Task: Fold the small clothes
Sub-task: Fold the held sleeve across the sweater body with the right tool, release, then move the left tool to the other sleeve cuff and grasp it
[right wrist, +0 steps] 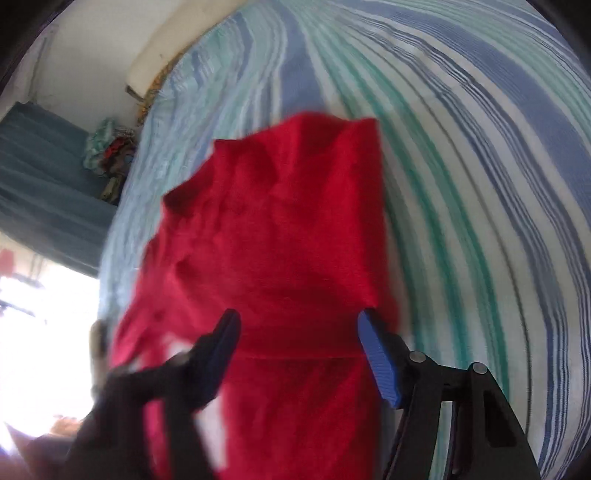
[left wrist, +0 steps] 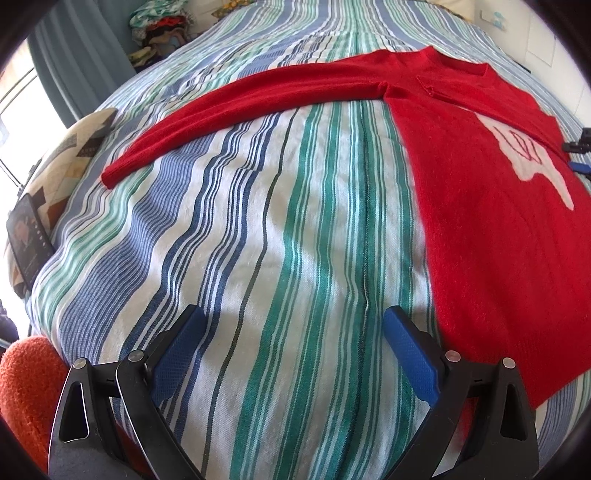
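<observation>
Right wrist view, blurred, shows the right gripper (right wrist: 295,354) half-open, seemingly gripping nothing, over the red sweater (right wrist: 280,229), whose folded sleeve runs away toward the far side.

One red sweater (left wrist: 480,221) on one striped bedspread (left wrist: 258,240). Two grippers: left gripper (left wrist: 293,328), right gripper (right wrist: 299,325). One patterned cushion (left wrist: 74,155), one tablet (left wrist: 29,240), one heap of clothes (left wrist: 159,26).

sweater (left wrist: 480,229) on bedspread (left wrist: 258,258), sleeve (left wrist: 240,107) outstretched
</observation>
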A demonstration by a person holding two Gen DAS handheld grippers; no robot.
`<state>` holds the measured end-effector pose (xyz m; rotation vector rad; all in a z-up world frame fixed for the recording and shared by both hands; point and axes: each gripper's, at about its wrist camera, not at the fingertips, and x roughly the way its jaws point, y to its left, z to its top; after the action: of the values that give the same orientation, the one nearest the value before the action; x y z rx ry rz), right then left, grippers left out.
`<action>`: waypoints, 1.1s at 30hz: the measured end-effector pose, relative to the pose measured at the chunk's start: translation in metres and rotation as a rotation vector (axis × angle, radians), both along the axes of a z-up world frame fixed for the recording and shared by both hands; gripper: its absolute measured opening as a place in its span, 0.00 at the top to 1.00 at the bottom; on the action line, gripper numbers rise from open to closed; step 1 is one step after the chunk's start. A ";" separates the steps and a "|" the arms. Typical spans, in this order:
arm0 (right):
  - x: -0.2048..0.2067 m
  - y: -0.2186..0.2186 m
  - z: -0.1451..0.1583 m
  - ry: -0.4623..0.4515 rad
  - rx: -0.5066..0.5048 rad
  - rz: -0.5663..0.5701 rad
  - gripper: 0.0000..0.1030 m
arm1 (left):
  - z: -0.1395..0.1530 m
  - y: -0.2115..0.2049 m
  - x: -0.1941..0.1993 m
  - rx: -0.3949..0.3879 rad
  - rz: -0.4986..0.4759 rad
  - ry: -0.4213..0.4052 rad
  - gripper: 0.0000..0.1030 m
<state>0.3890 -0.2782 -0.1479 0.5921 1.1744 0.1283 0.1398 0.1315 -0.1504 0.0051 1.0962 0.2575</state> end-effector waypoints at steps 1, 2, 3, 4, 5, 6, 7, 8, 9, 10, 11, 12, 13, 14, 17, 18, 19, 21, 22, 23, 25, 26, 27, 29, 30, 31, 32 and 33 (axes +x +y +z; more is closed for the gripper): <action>-0.004 -0.008 -0.005 -0.002 -0.001 -0.040 0.67 | 0.000 0.000 0.000 -0.004 0.001 0.000 0.05; -0.009 -0.016 -0.002 -0.014 -0.012 -0.077 0.67 | 0.000 0.001 0.000 -0.007 0.003 0.000 0.05; -0.014 -0.020 0.006 -0.027 -0.057 -0.103 0.63 | 0.000 0.002 0.000 -0.009 0.003 0.002 0.05; -0.020 -0.022 0.017 -0.042 -0.120 -0.107 0.57 | 0.000 0.002 0.001 -0.009 0.004 0.004 0.05; -0.027 -0.022 0.030 -0.072 -0.150 -0.083 0.57 | 0.000 0.003 0.002 -0.010 0.005 0.005 0.04; -0.034 -0.019 0.042 -0.107 -0.152 -0.040 0.57 | -0.001 0.003 0.002 -0.010 0.005 0.006 0.04; -0.044 -0.014 0.054 -0.130 -0.150 0.010 0.56 | -0.001 0.003 0.002 -0.011 0.006 0.006 0.04; -0.056 -0.007 0.065 -0.147 -0.145 0.066 0.54 | -0.001 0.003 0.003 -0.012 0.007 0.007 0.04; -0.070 0.001 0.072 -0.159 -0.134 0.128 0.52 | -0.001 0.003 0.003 -0.014 0.008 0.008 0.04; -0.085 0.011 0.076 -0.162 -0.116 0.194 0.47 | 0.000 0.003 0.002 -0.017 0.009 0.009 0.04; -0.103 0.023 0.077 -0.159 -0.102 0.253 0.44 | 0.000 0.004 0.003 -0.022 0.010 0.010 0.04; -0.121 0.033 0.076 -0.150 -0.096 0.302 0.44 | -0.001 0.005 0.003 -0.027 0.012 0.011 0.04; -0.140 0.043 0.071 -0.130 -0.097 0.341 0.44 | -0.001 0.006 0.003 -0.032 0.014 0.013 0.04; -0.157 0.052 0.062 -0.100 -0.104 0.372 0.44 | -0.001 0.007 0.003 -0.038 0.015 0.014 0.03; -0.215 0.068 0.035 -0.008 -0.163 0.412 0.44 | -0.003 0.009 0.004 -0.049 0.022 0.017 0.02; -0.233 0.069 0.028 0.013 -0.186 0.410 0.44 | -0.004 0.010 0.004 -0.049 0.024 0.018 0.01; -0.250 0.068 0.023 0.015 -0.209 0.398 0.44 | -0.004 0.010 0.004 -0.048 0.026 0.018 0.01; -0.277 0.067 0.026 -0.018 -0.254 0.346 0.44 | -0.006 0.010 0.005 -0.042 0.029 0.018 0.01; -0.287 0.065 0.031 -0.049 -0.280 0.312 0.44 | -0.006 0.010 0.005 -0.037 0.030 0.017 0.01; -0.294 0.065 0.038 -0.087 -0.321 0.276 0.43 | -0.006 0.009 0.005 -0.033 0.031 0.016 0.01; -0.301 0.065 0.058 -0.176 -0.397 0.213 0.38 | -0.006 0.008 0.004 -0.029 0.032 0.015 0.01; -0.304 0.063 0.065 -0.222 -0.426 0.178 0.32 | -0.006 0.008 0.004 -0.029 0.032 0.014 0.00; -0.305 0.062 0.072 -0.258 -0.445 0.144 0.29 | -0.006 0.008 0.004 -0.029 0.031 0.014 0.00; -0.305 0.059 0.078 -0.288 -0.455 0.107 0.24 | -0.007 0.007 0.003 -0.029 0.027 0.013 0.00; -0.304 0.059 0.077 -0.284 -0.459 0.104 0.24 | -0.007 0.007 0.002 -0.029 0.024 0.011 0.00; -0.302 0.059 0.074 -0.273 -0.464 0.107 0.24 | -0.007 0.007 0.001 -0.028 0.023 0.008 0.00; -0.301 0.060 0.072 -0.262 -0.466 0.114 0.24 | -0.007 0.006 0.000 -0.028 0.023 0.005 0.00; -0.299 0.064 0.072 -0.258 -0.465 0.123 0.24 | -0.007 0.006 0.000 -0.028 0.024 0.001 0.00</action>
<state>0.0896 -0.2138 -0.0764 0.0893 0.9455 0.0313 0.1395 0.1372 -0.1577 -0.0328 1.1012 0.2634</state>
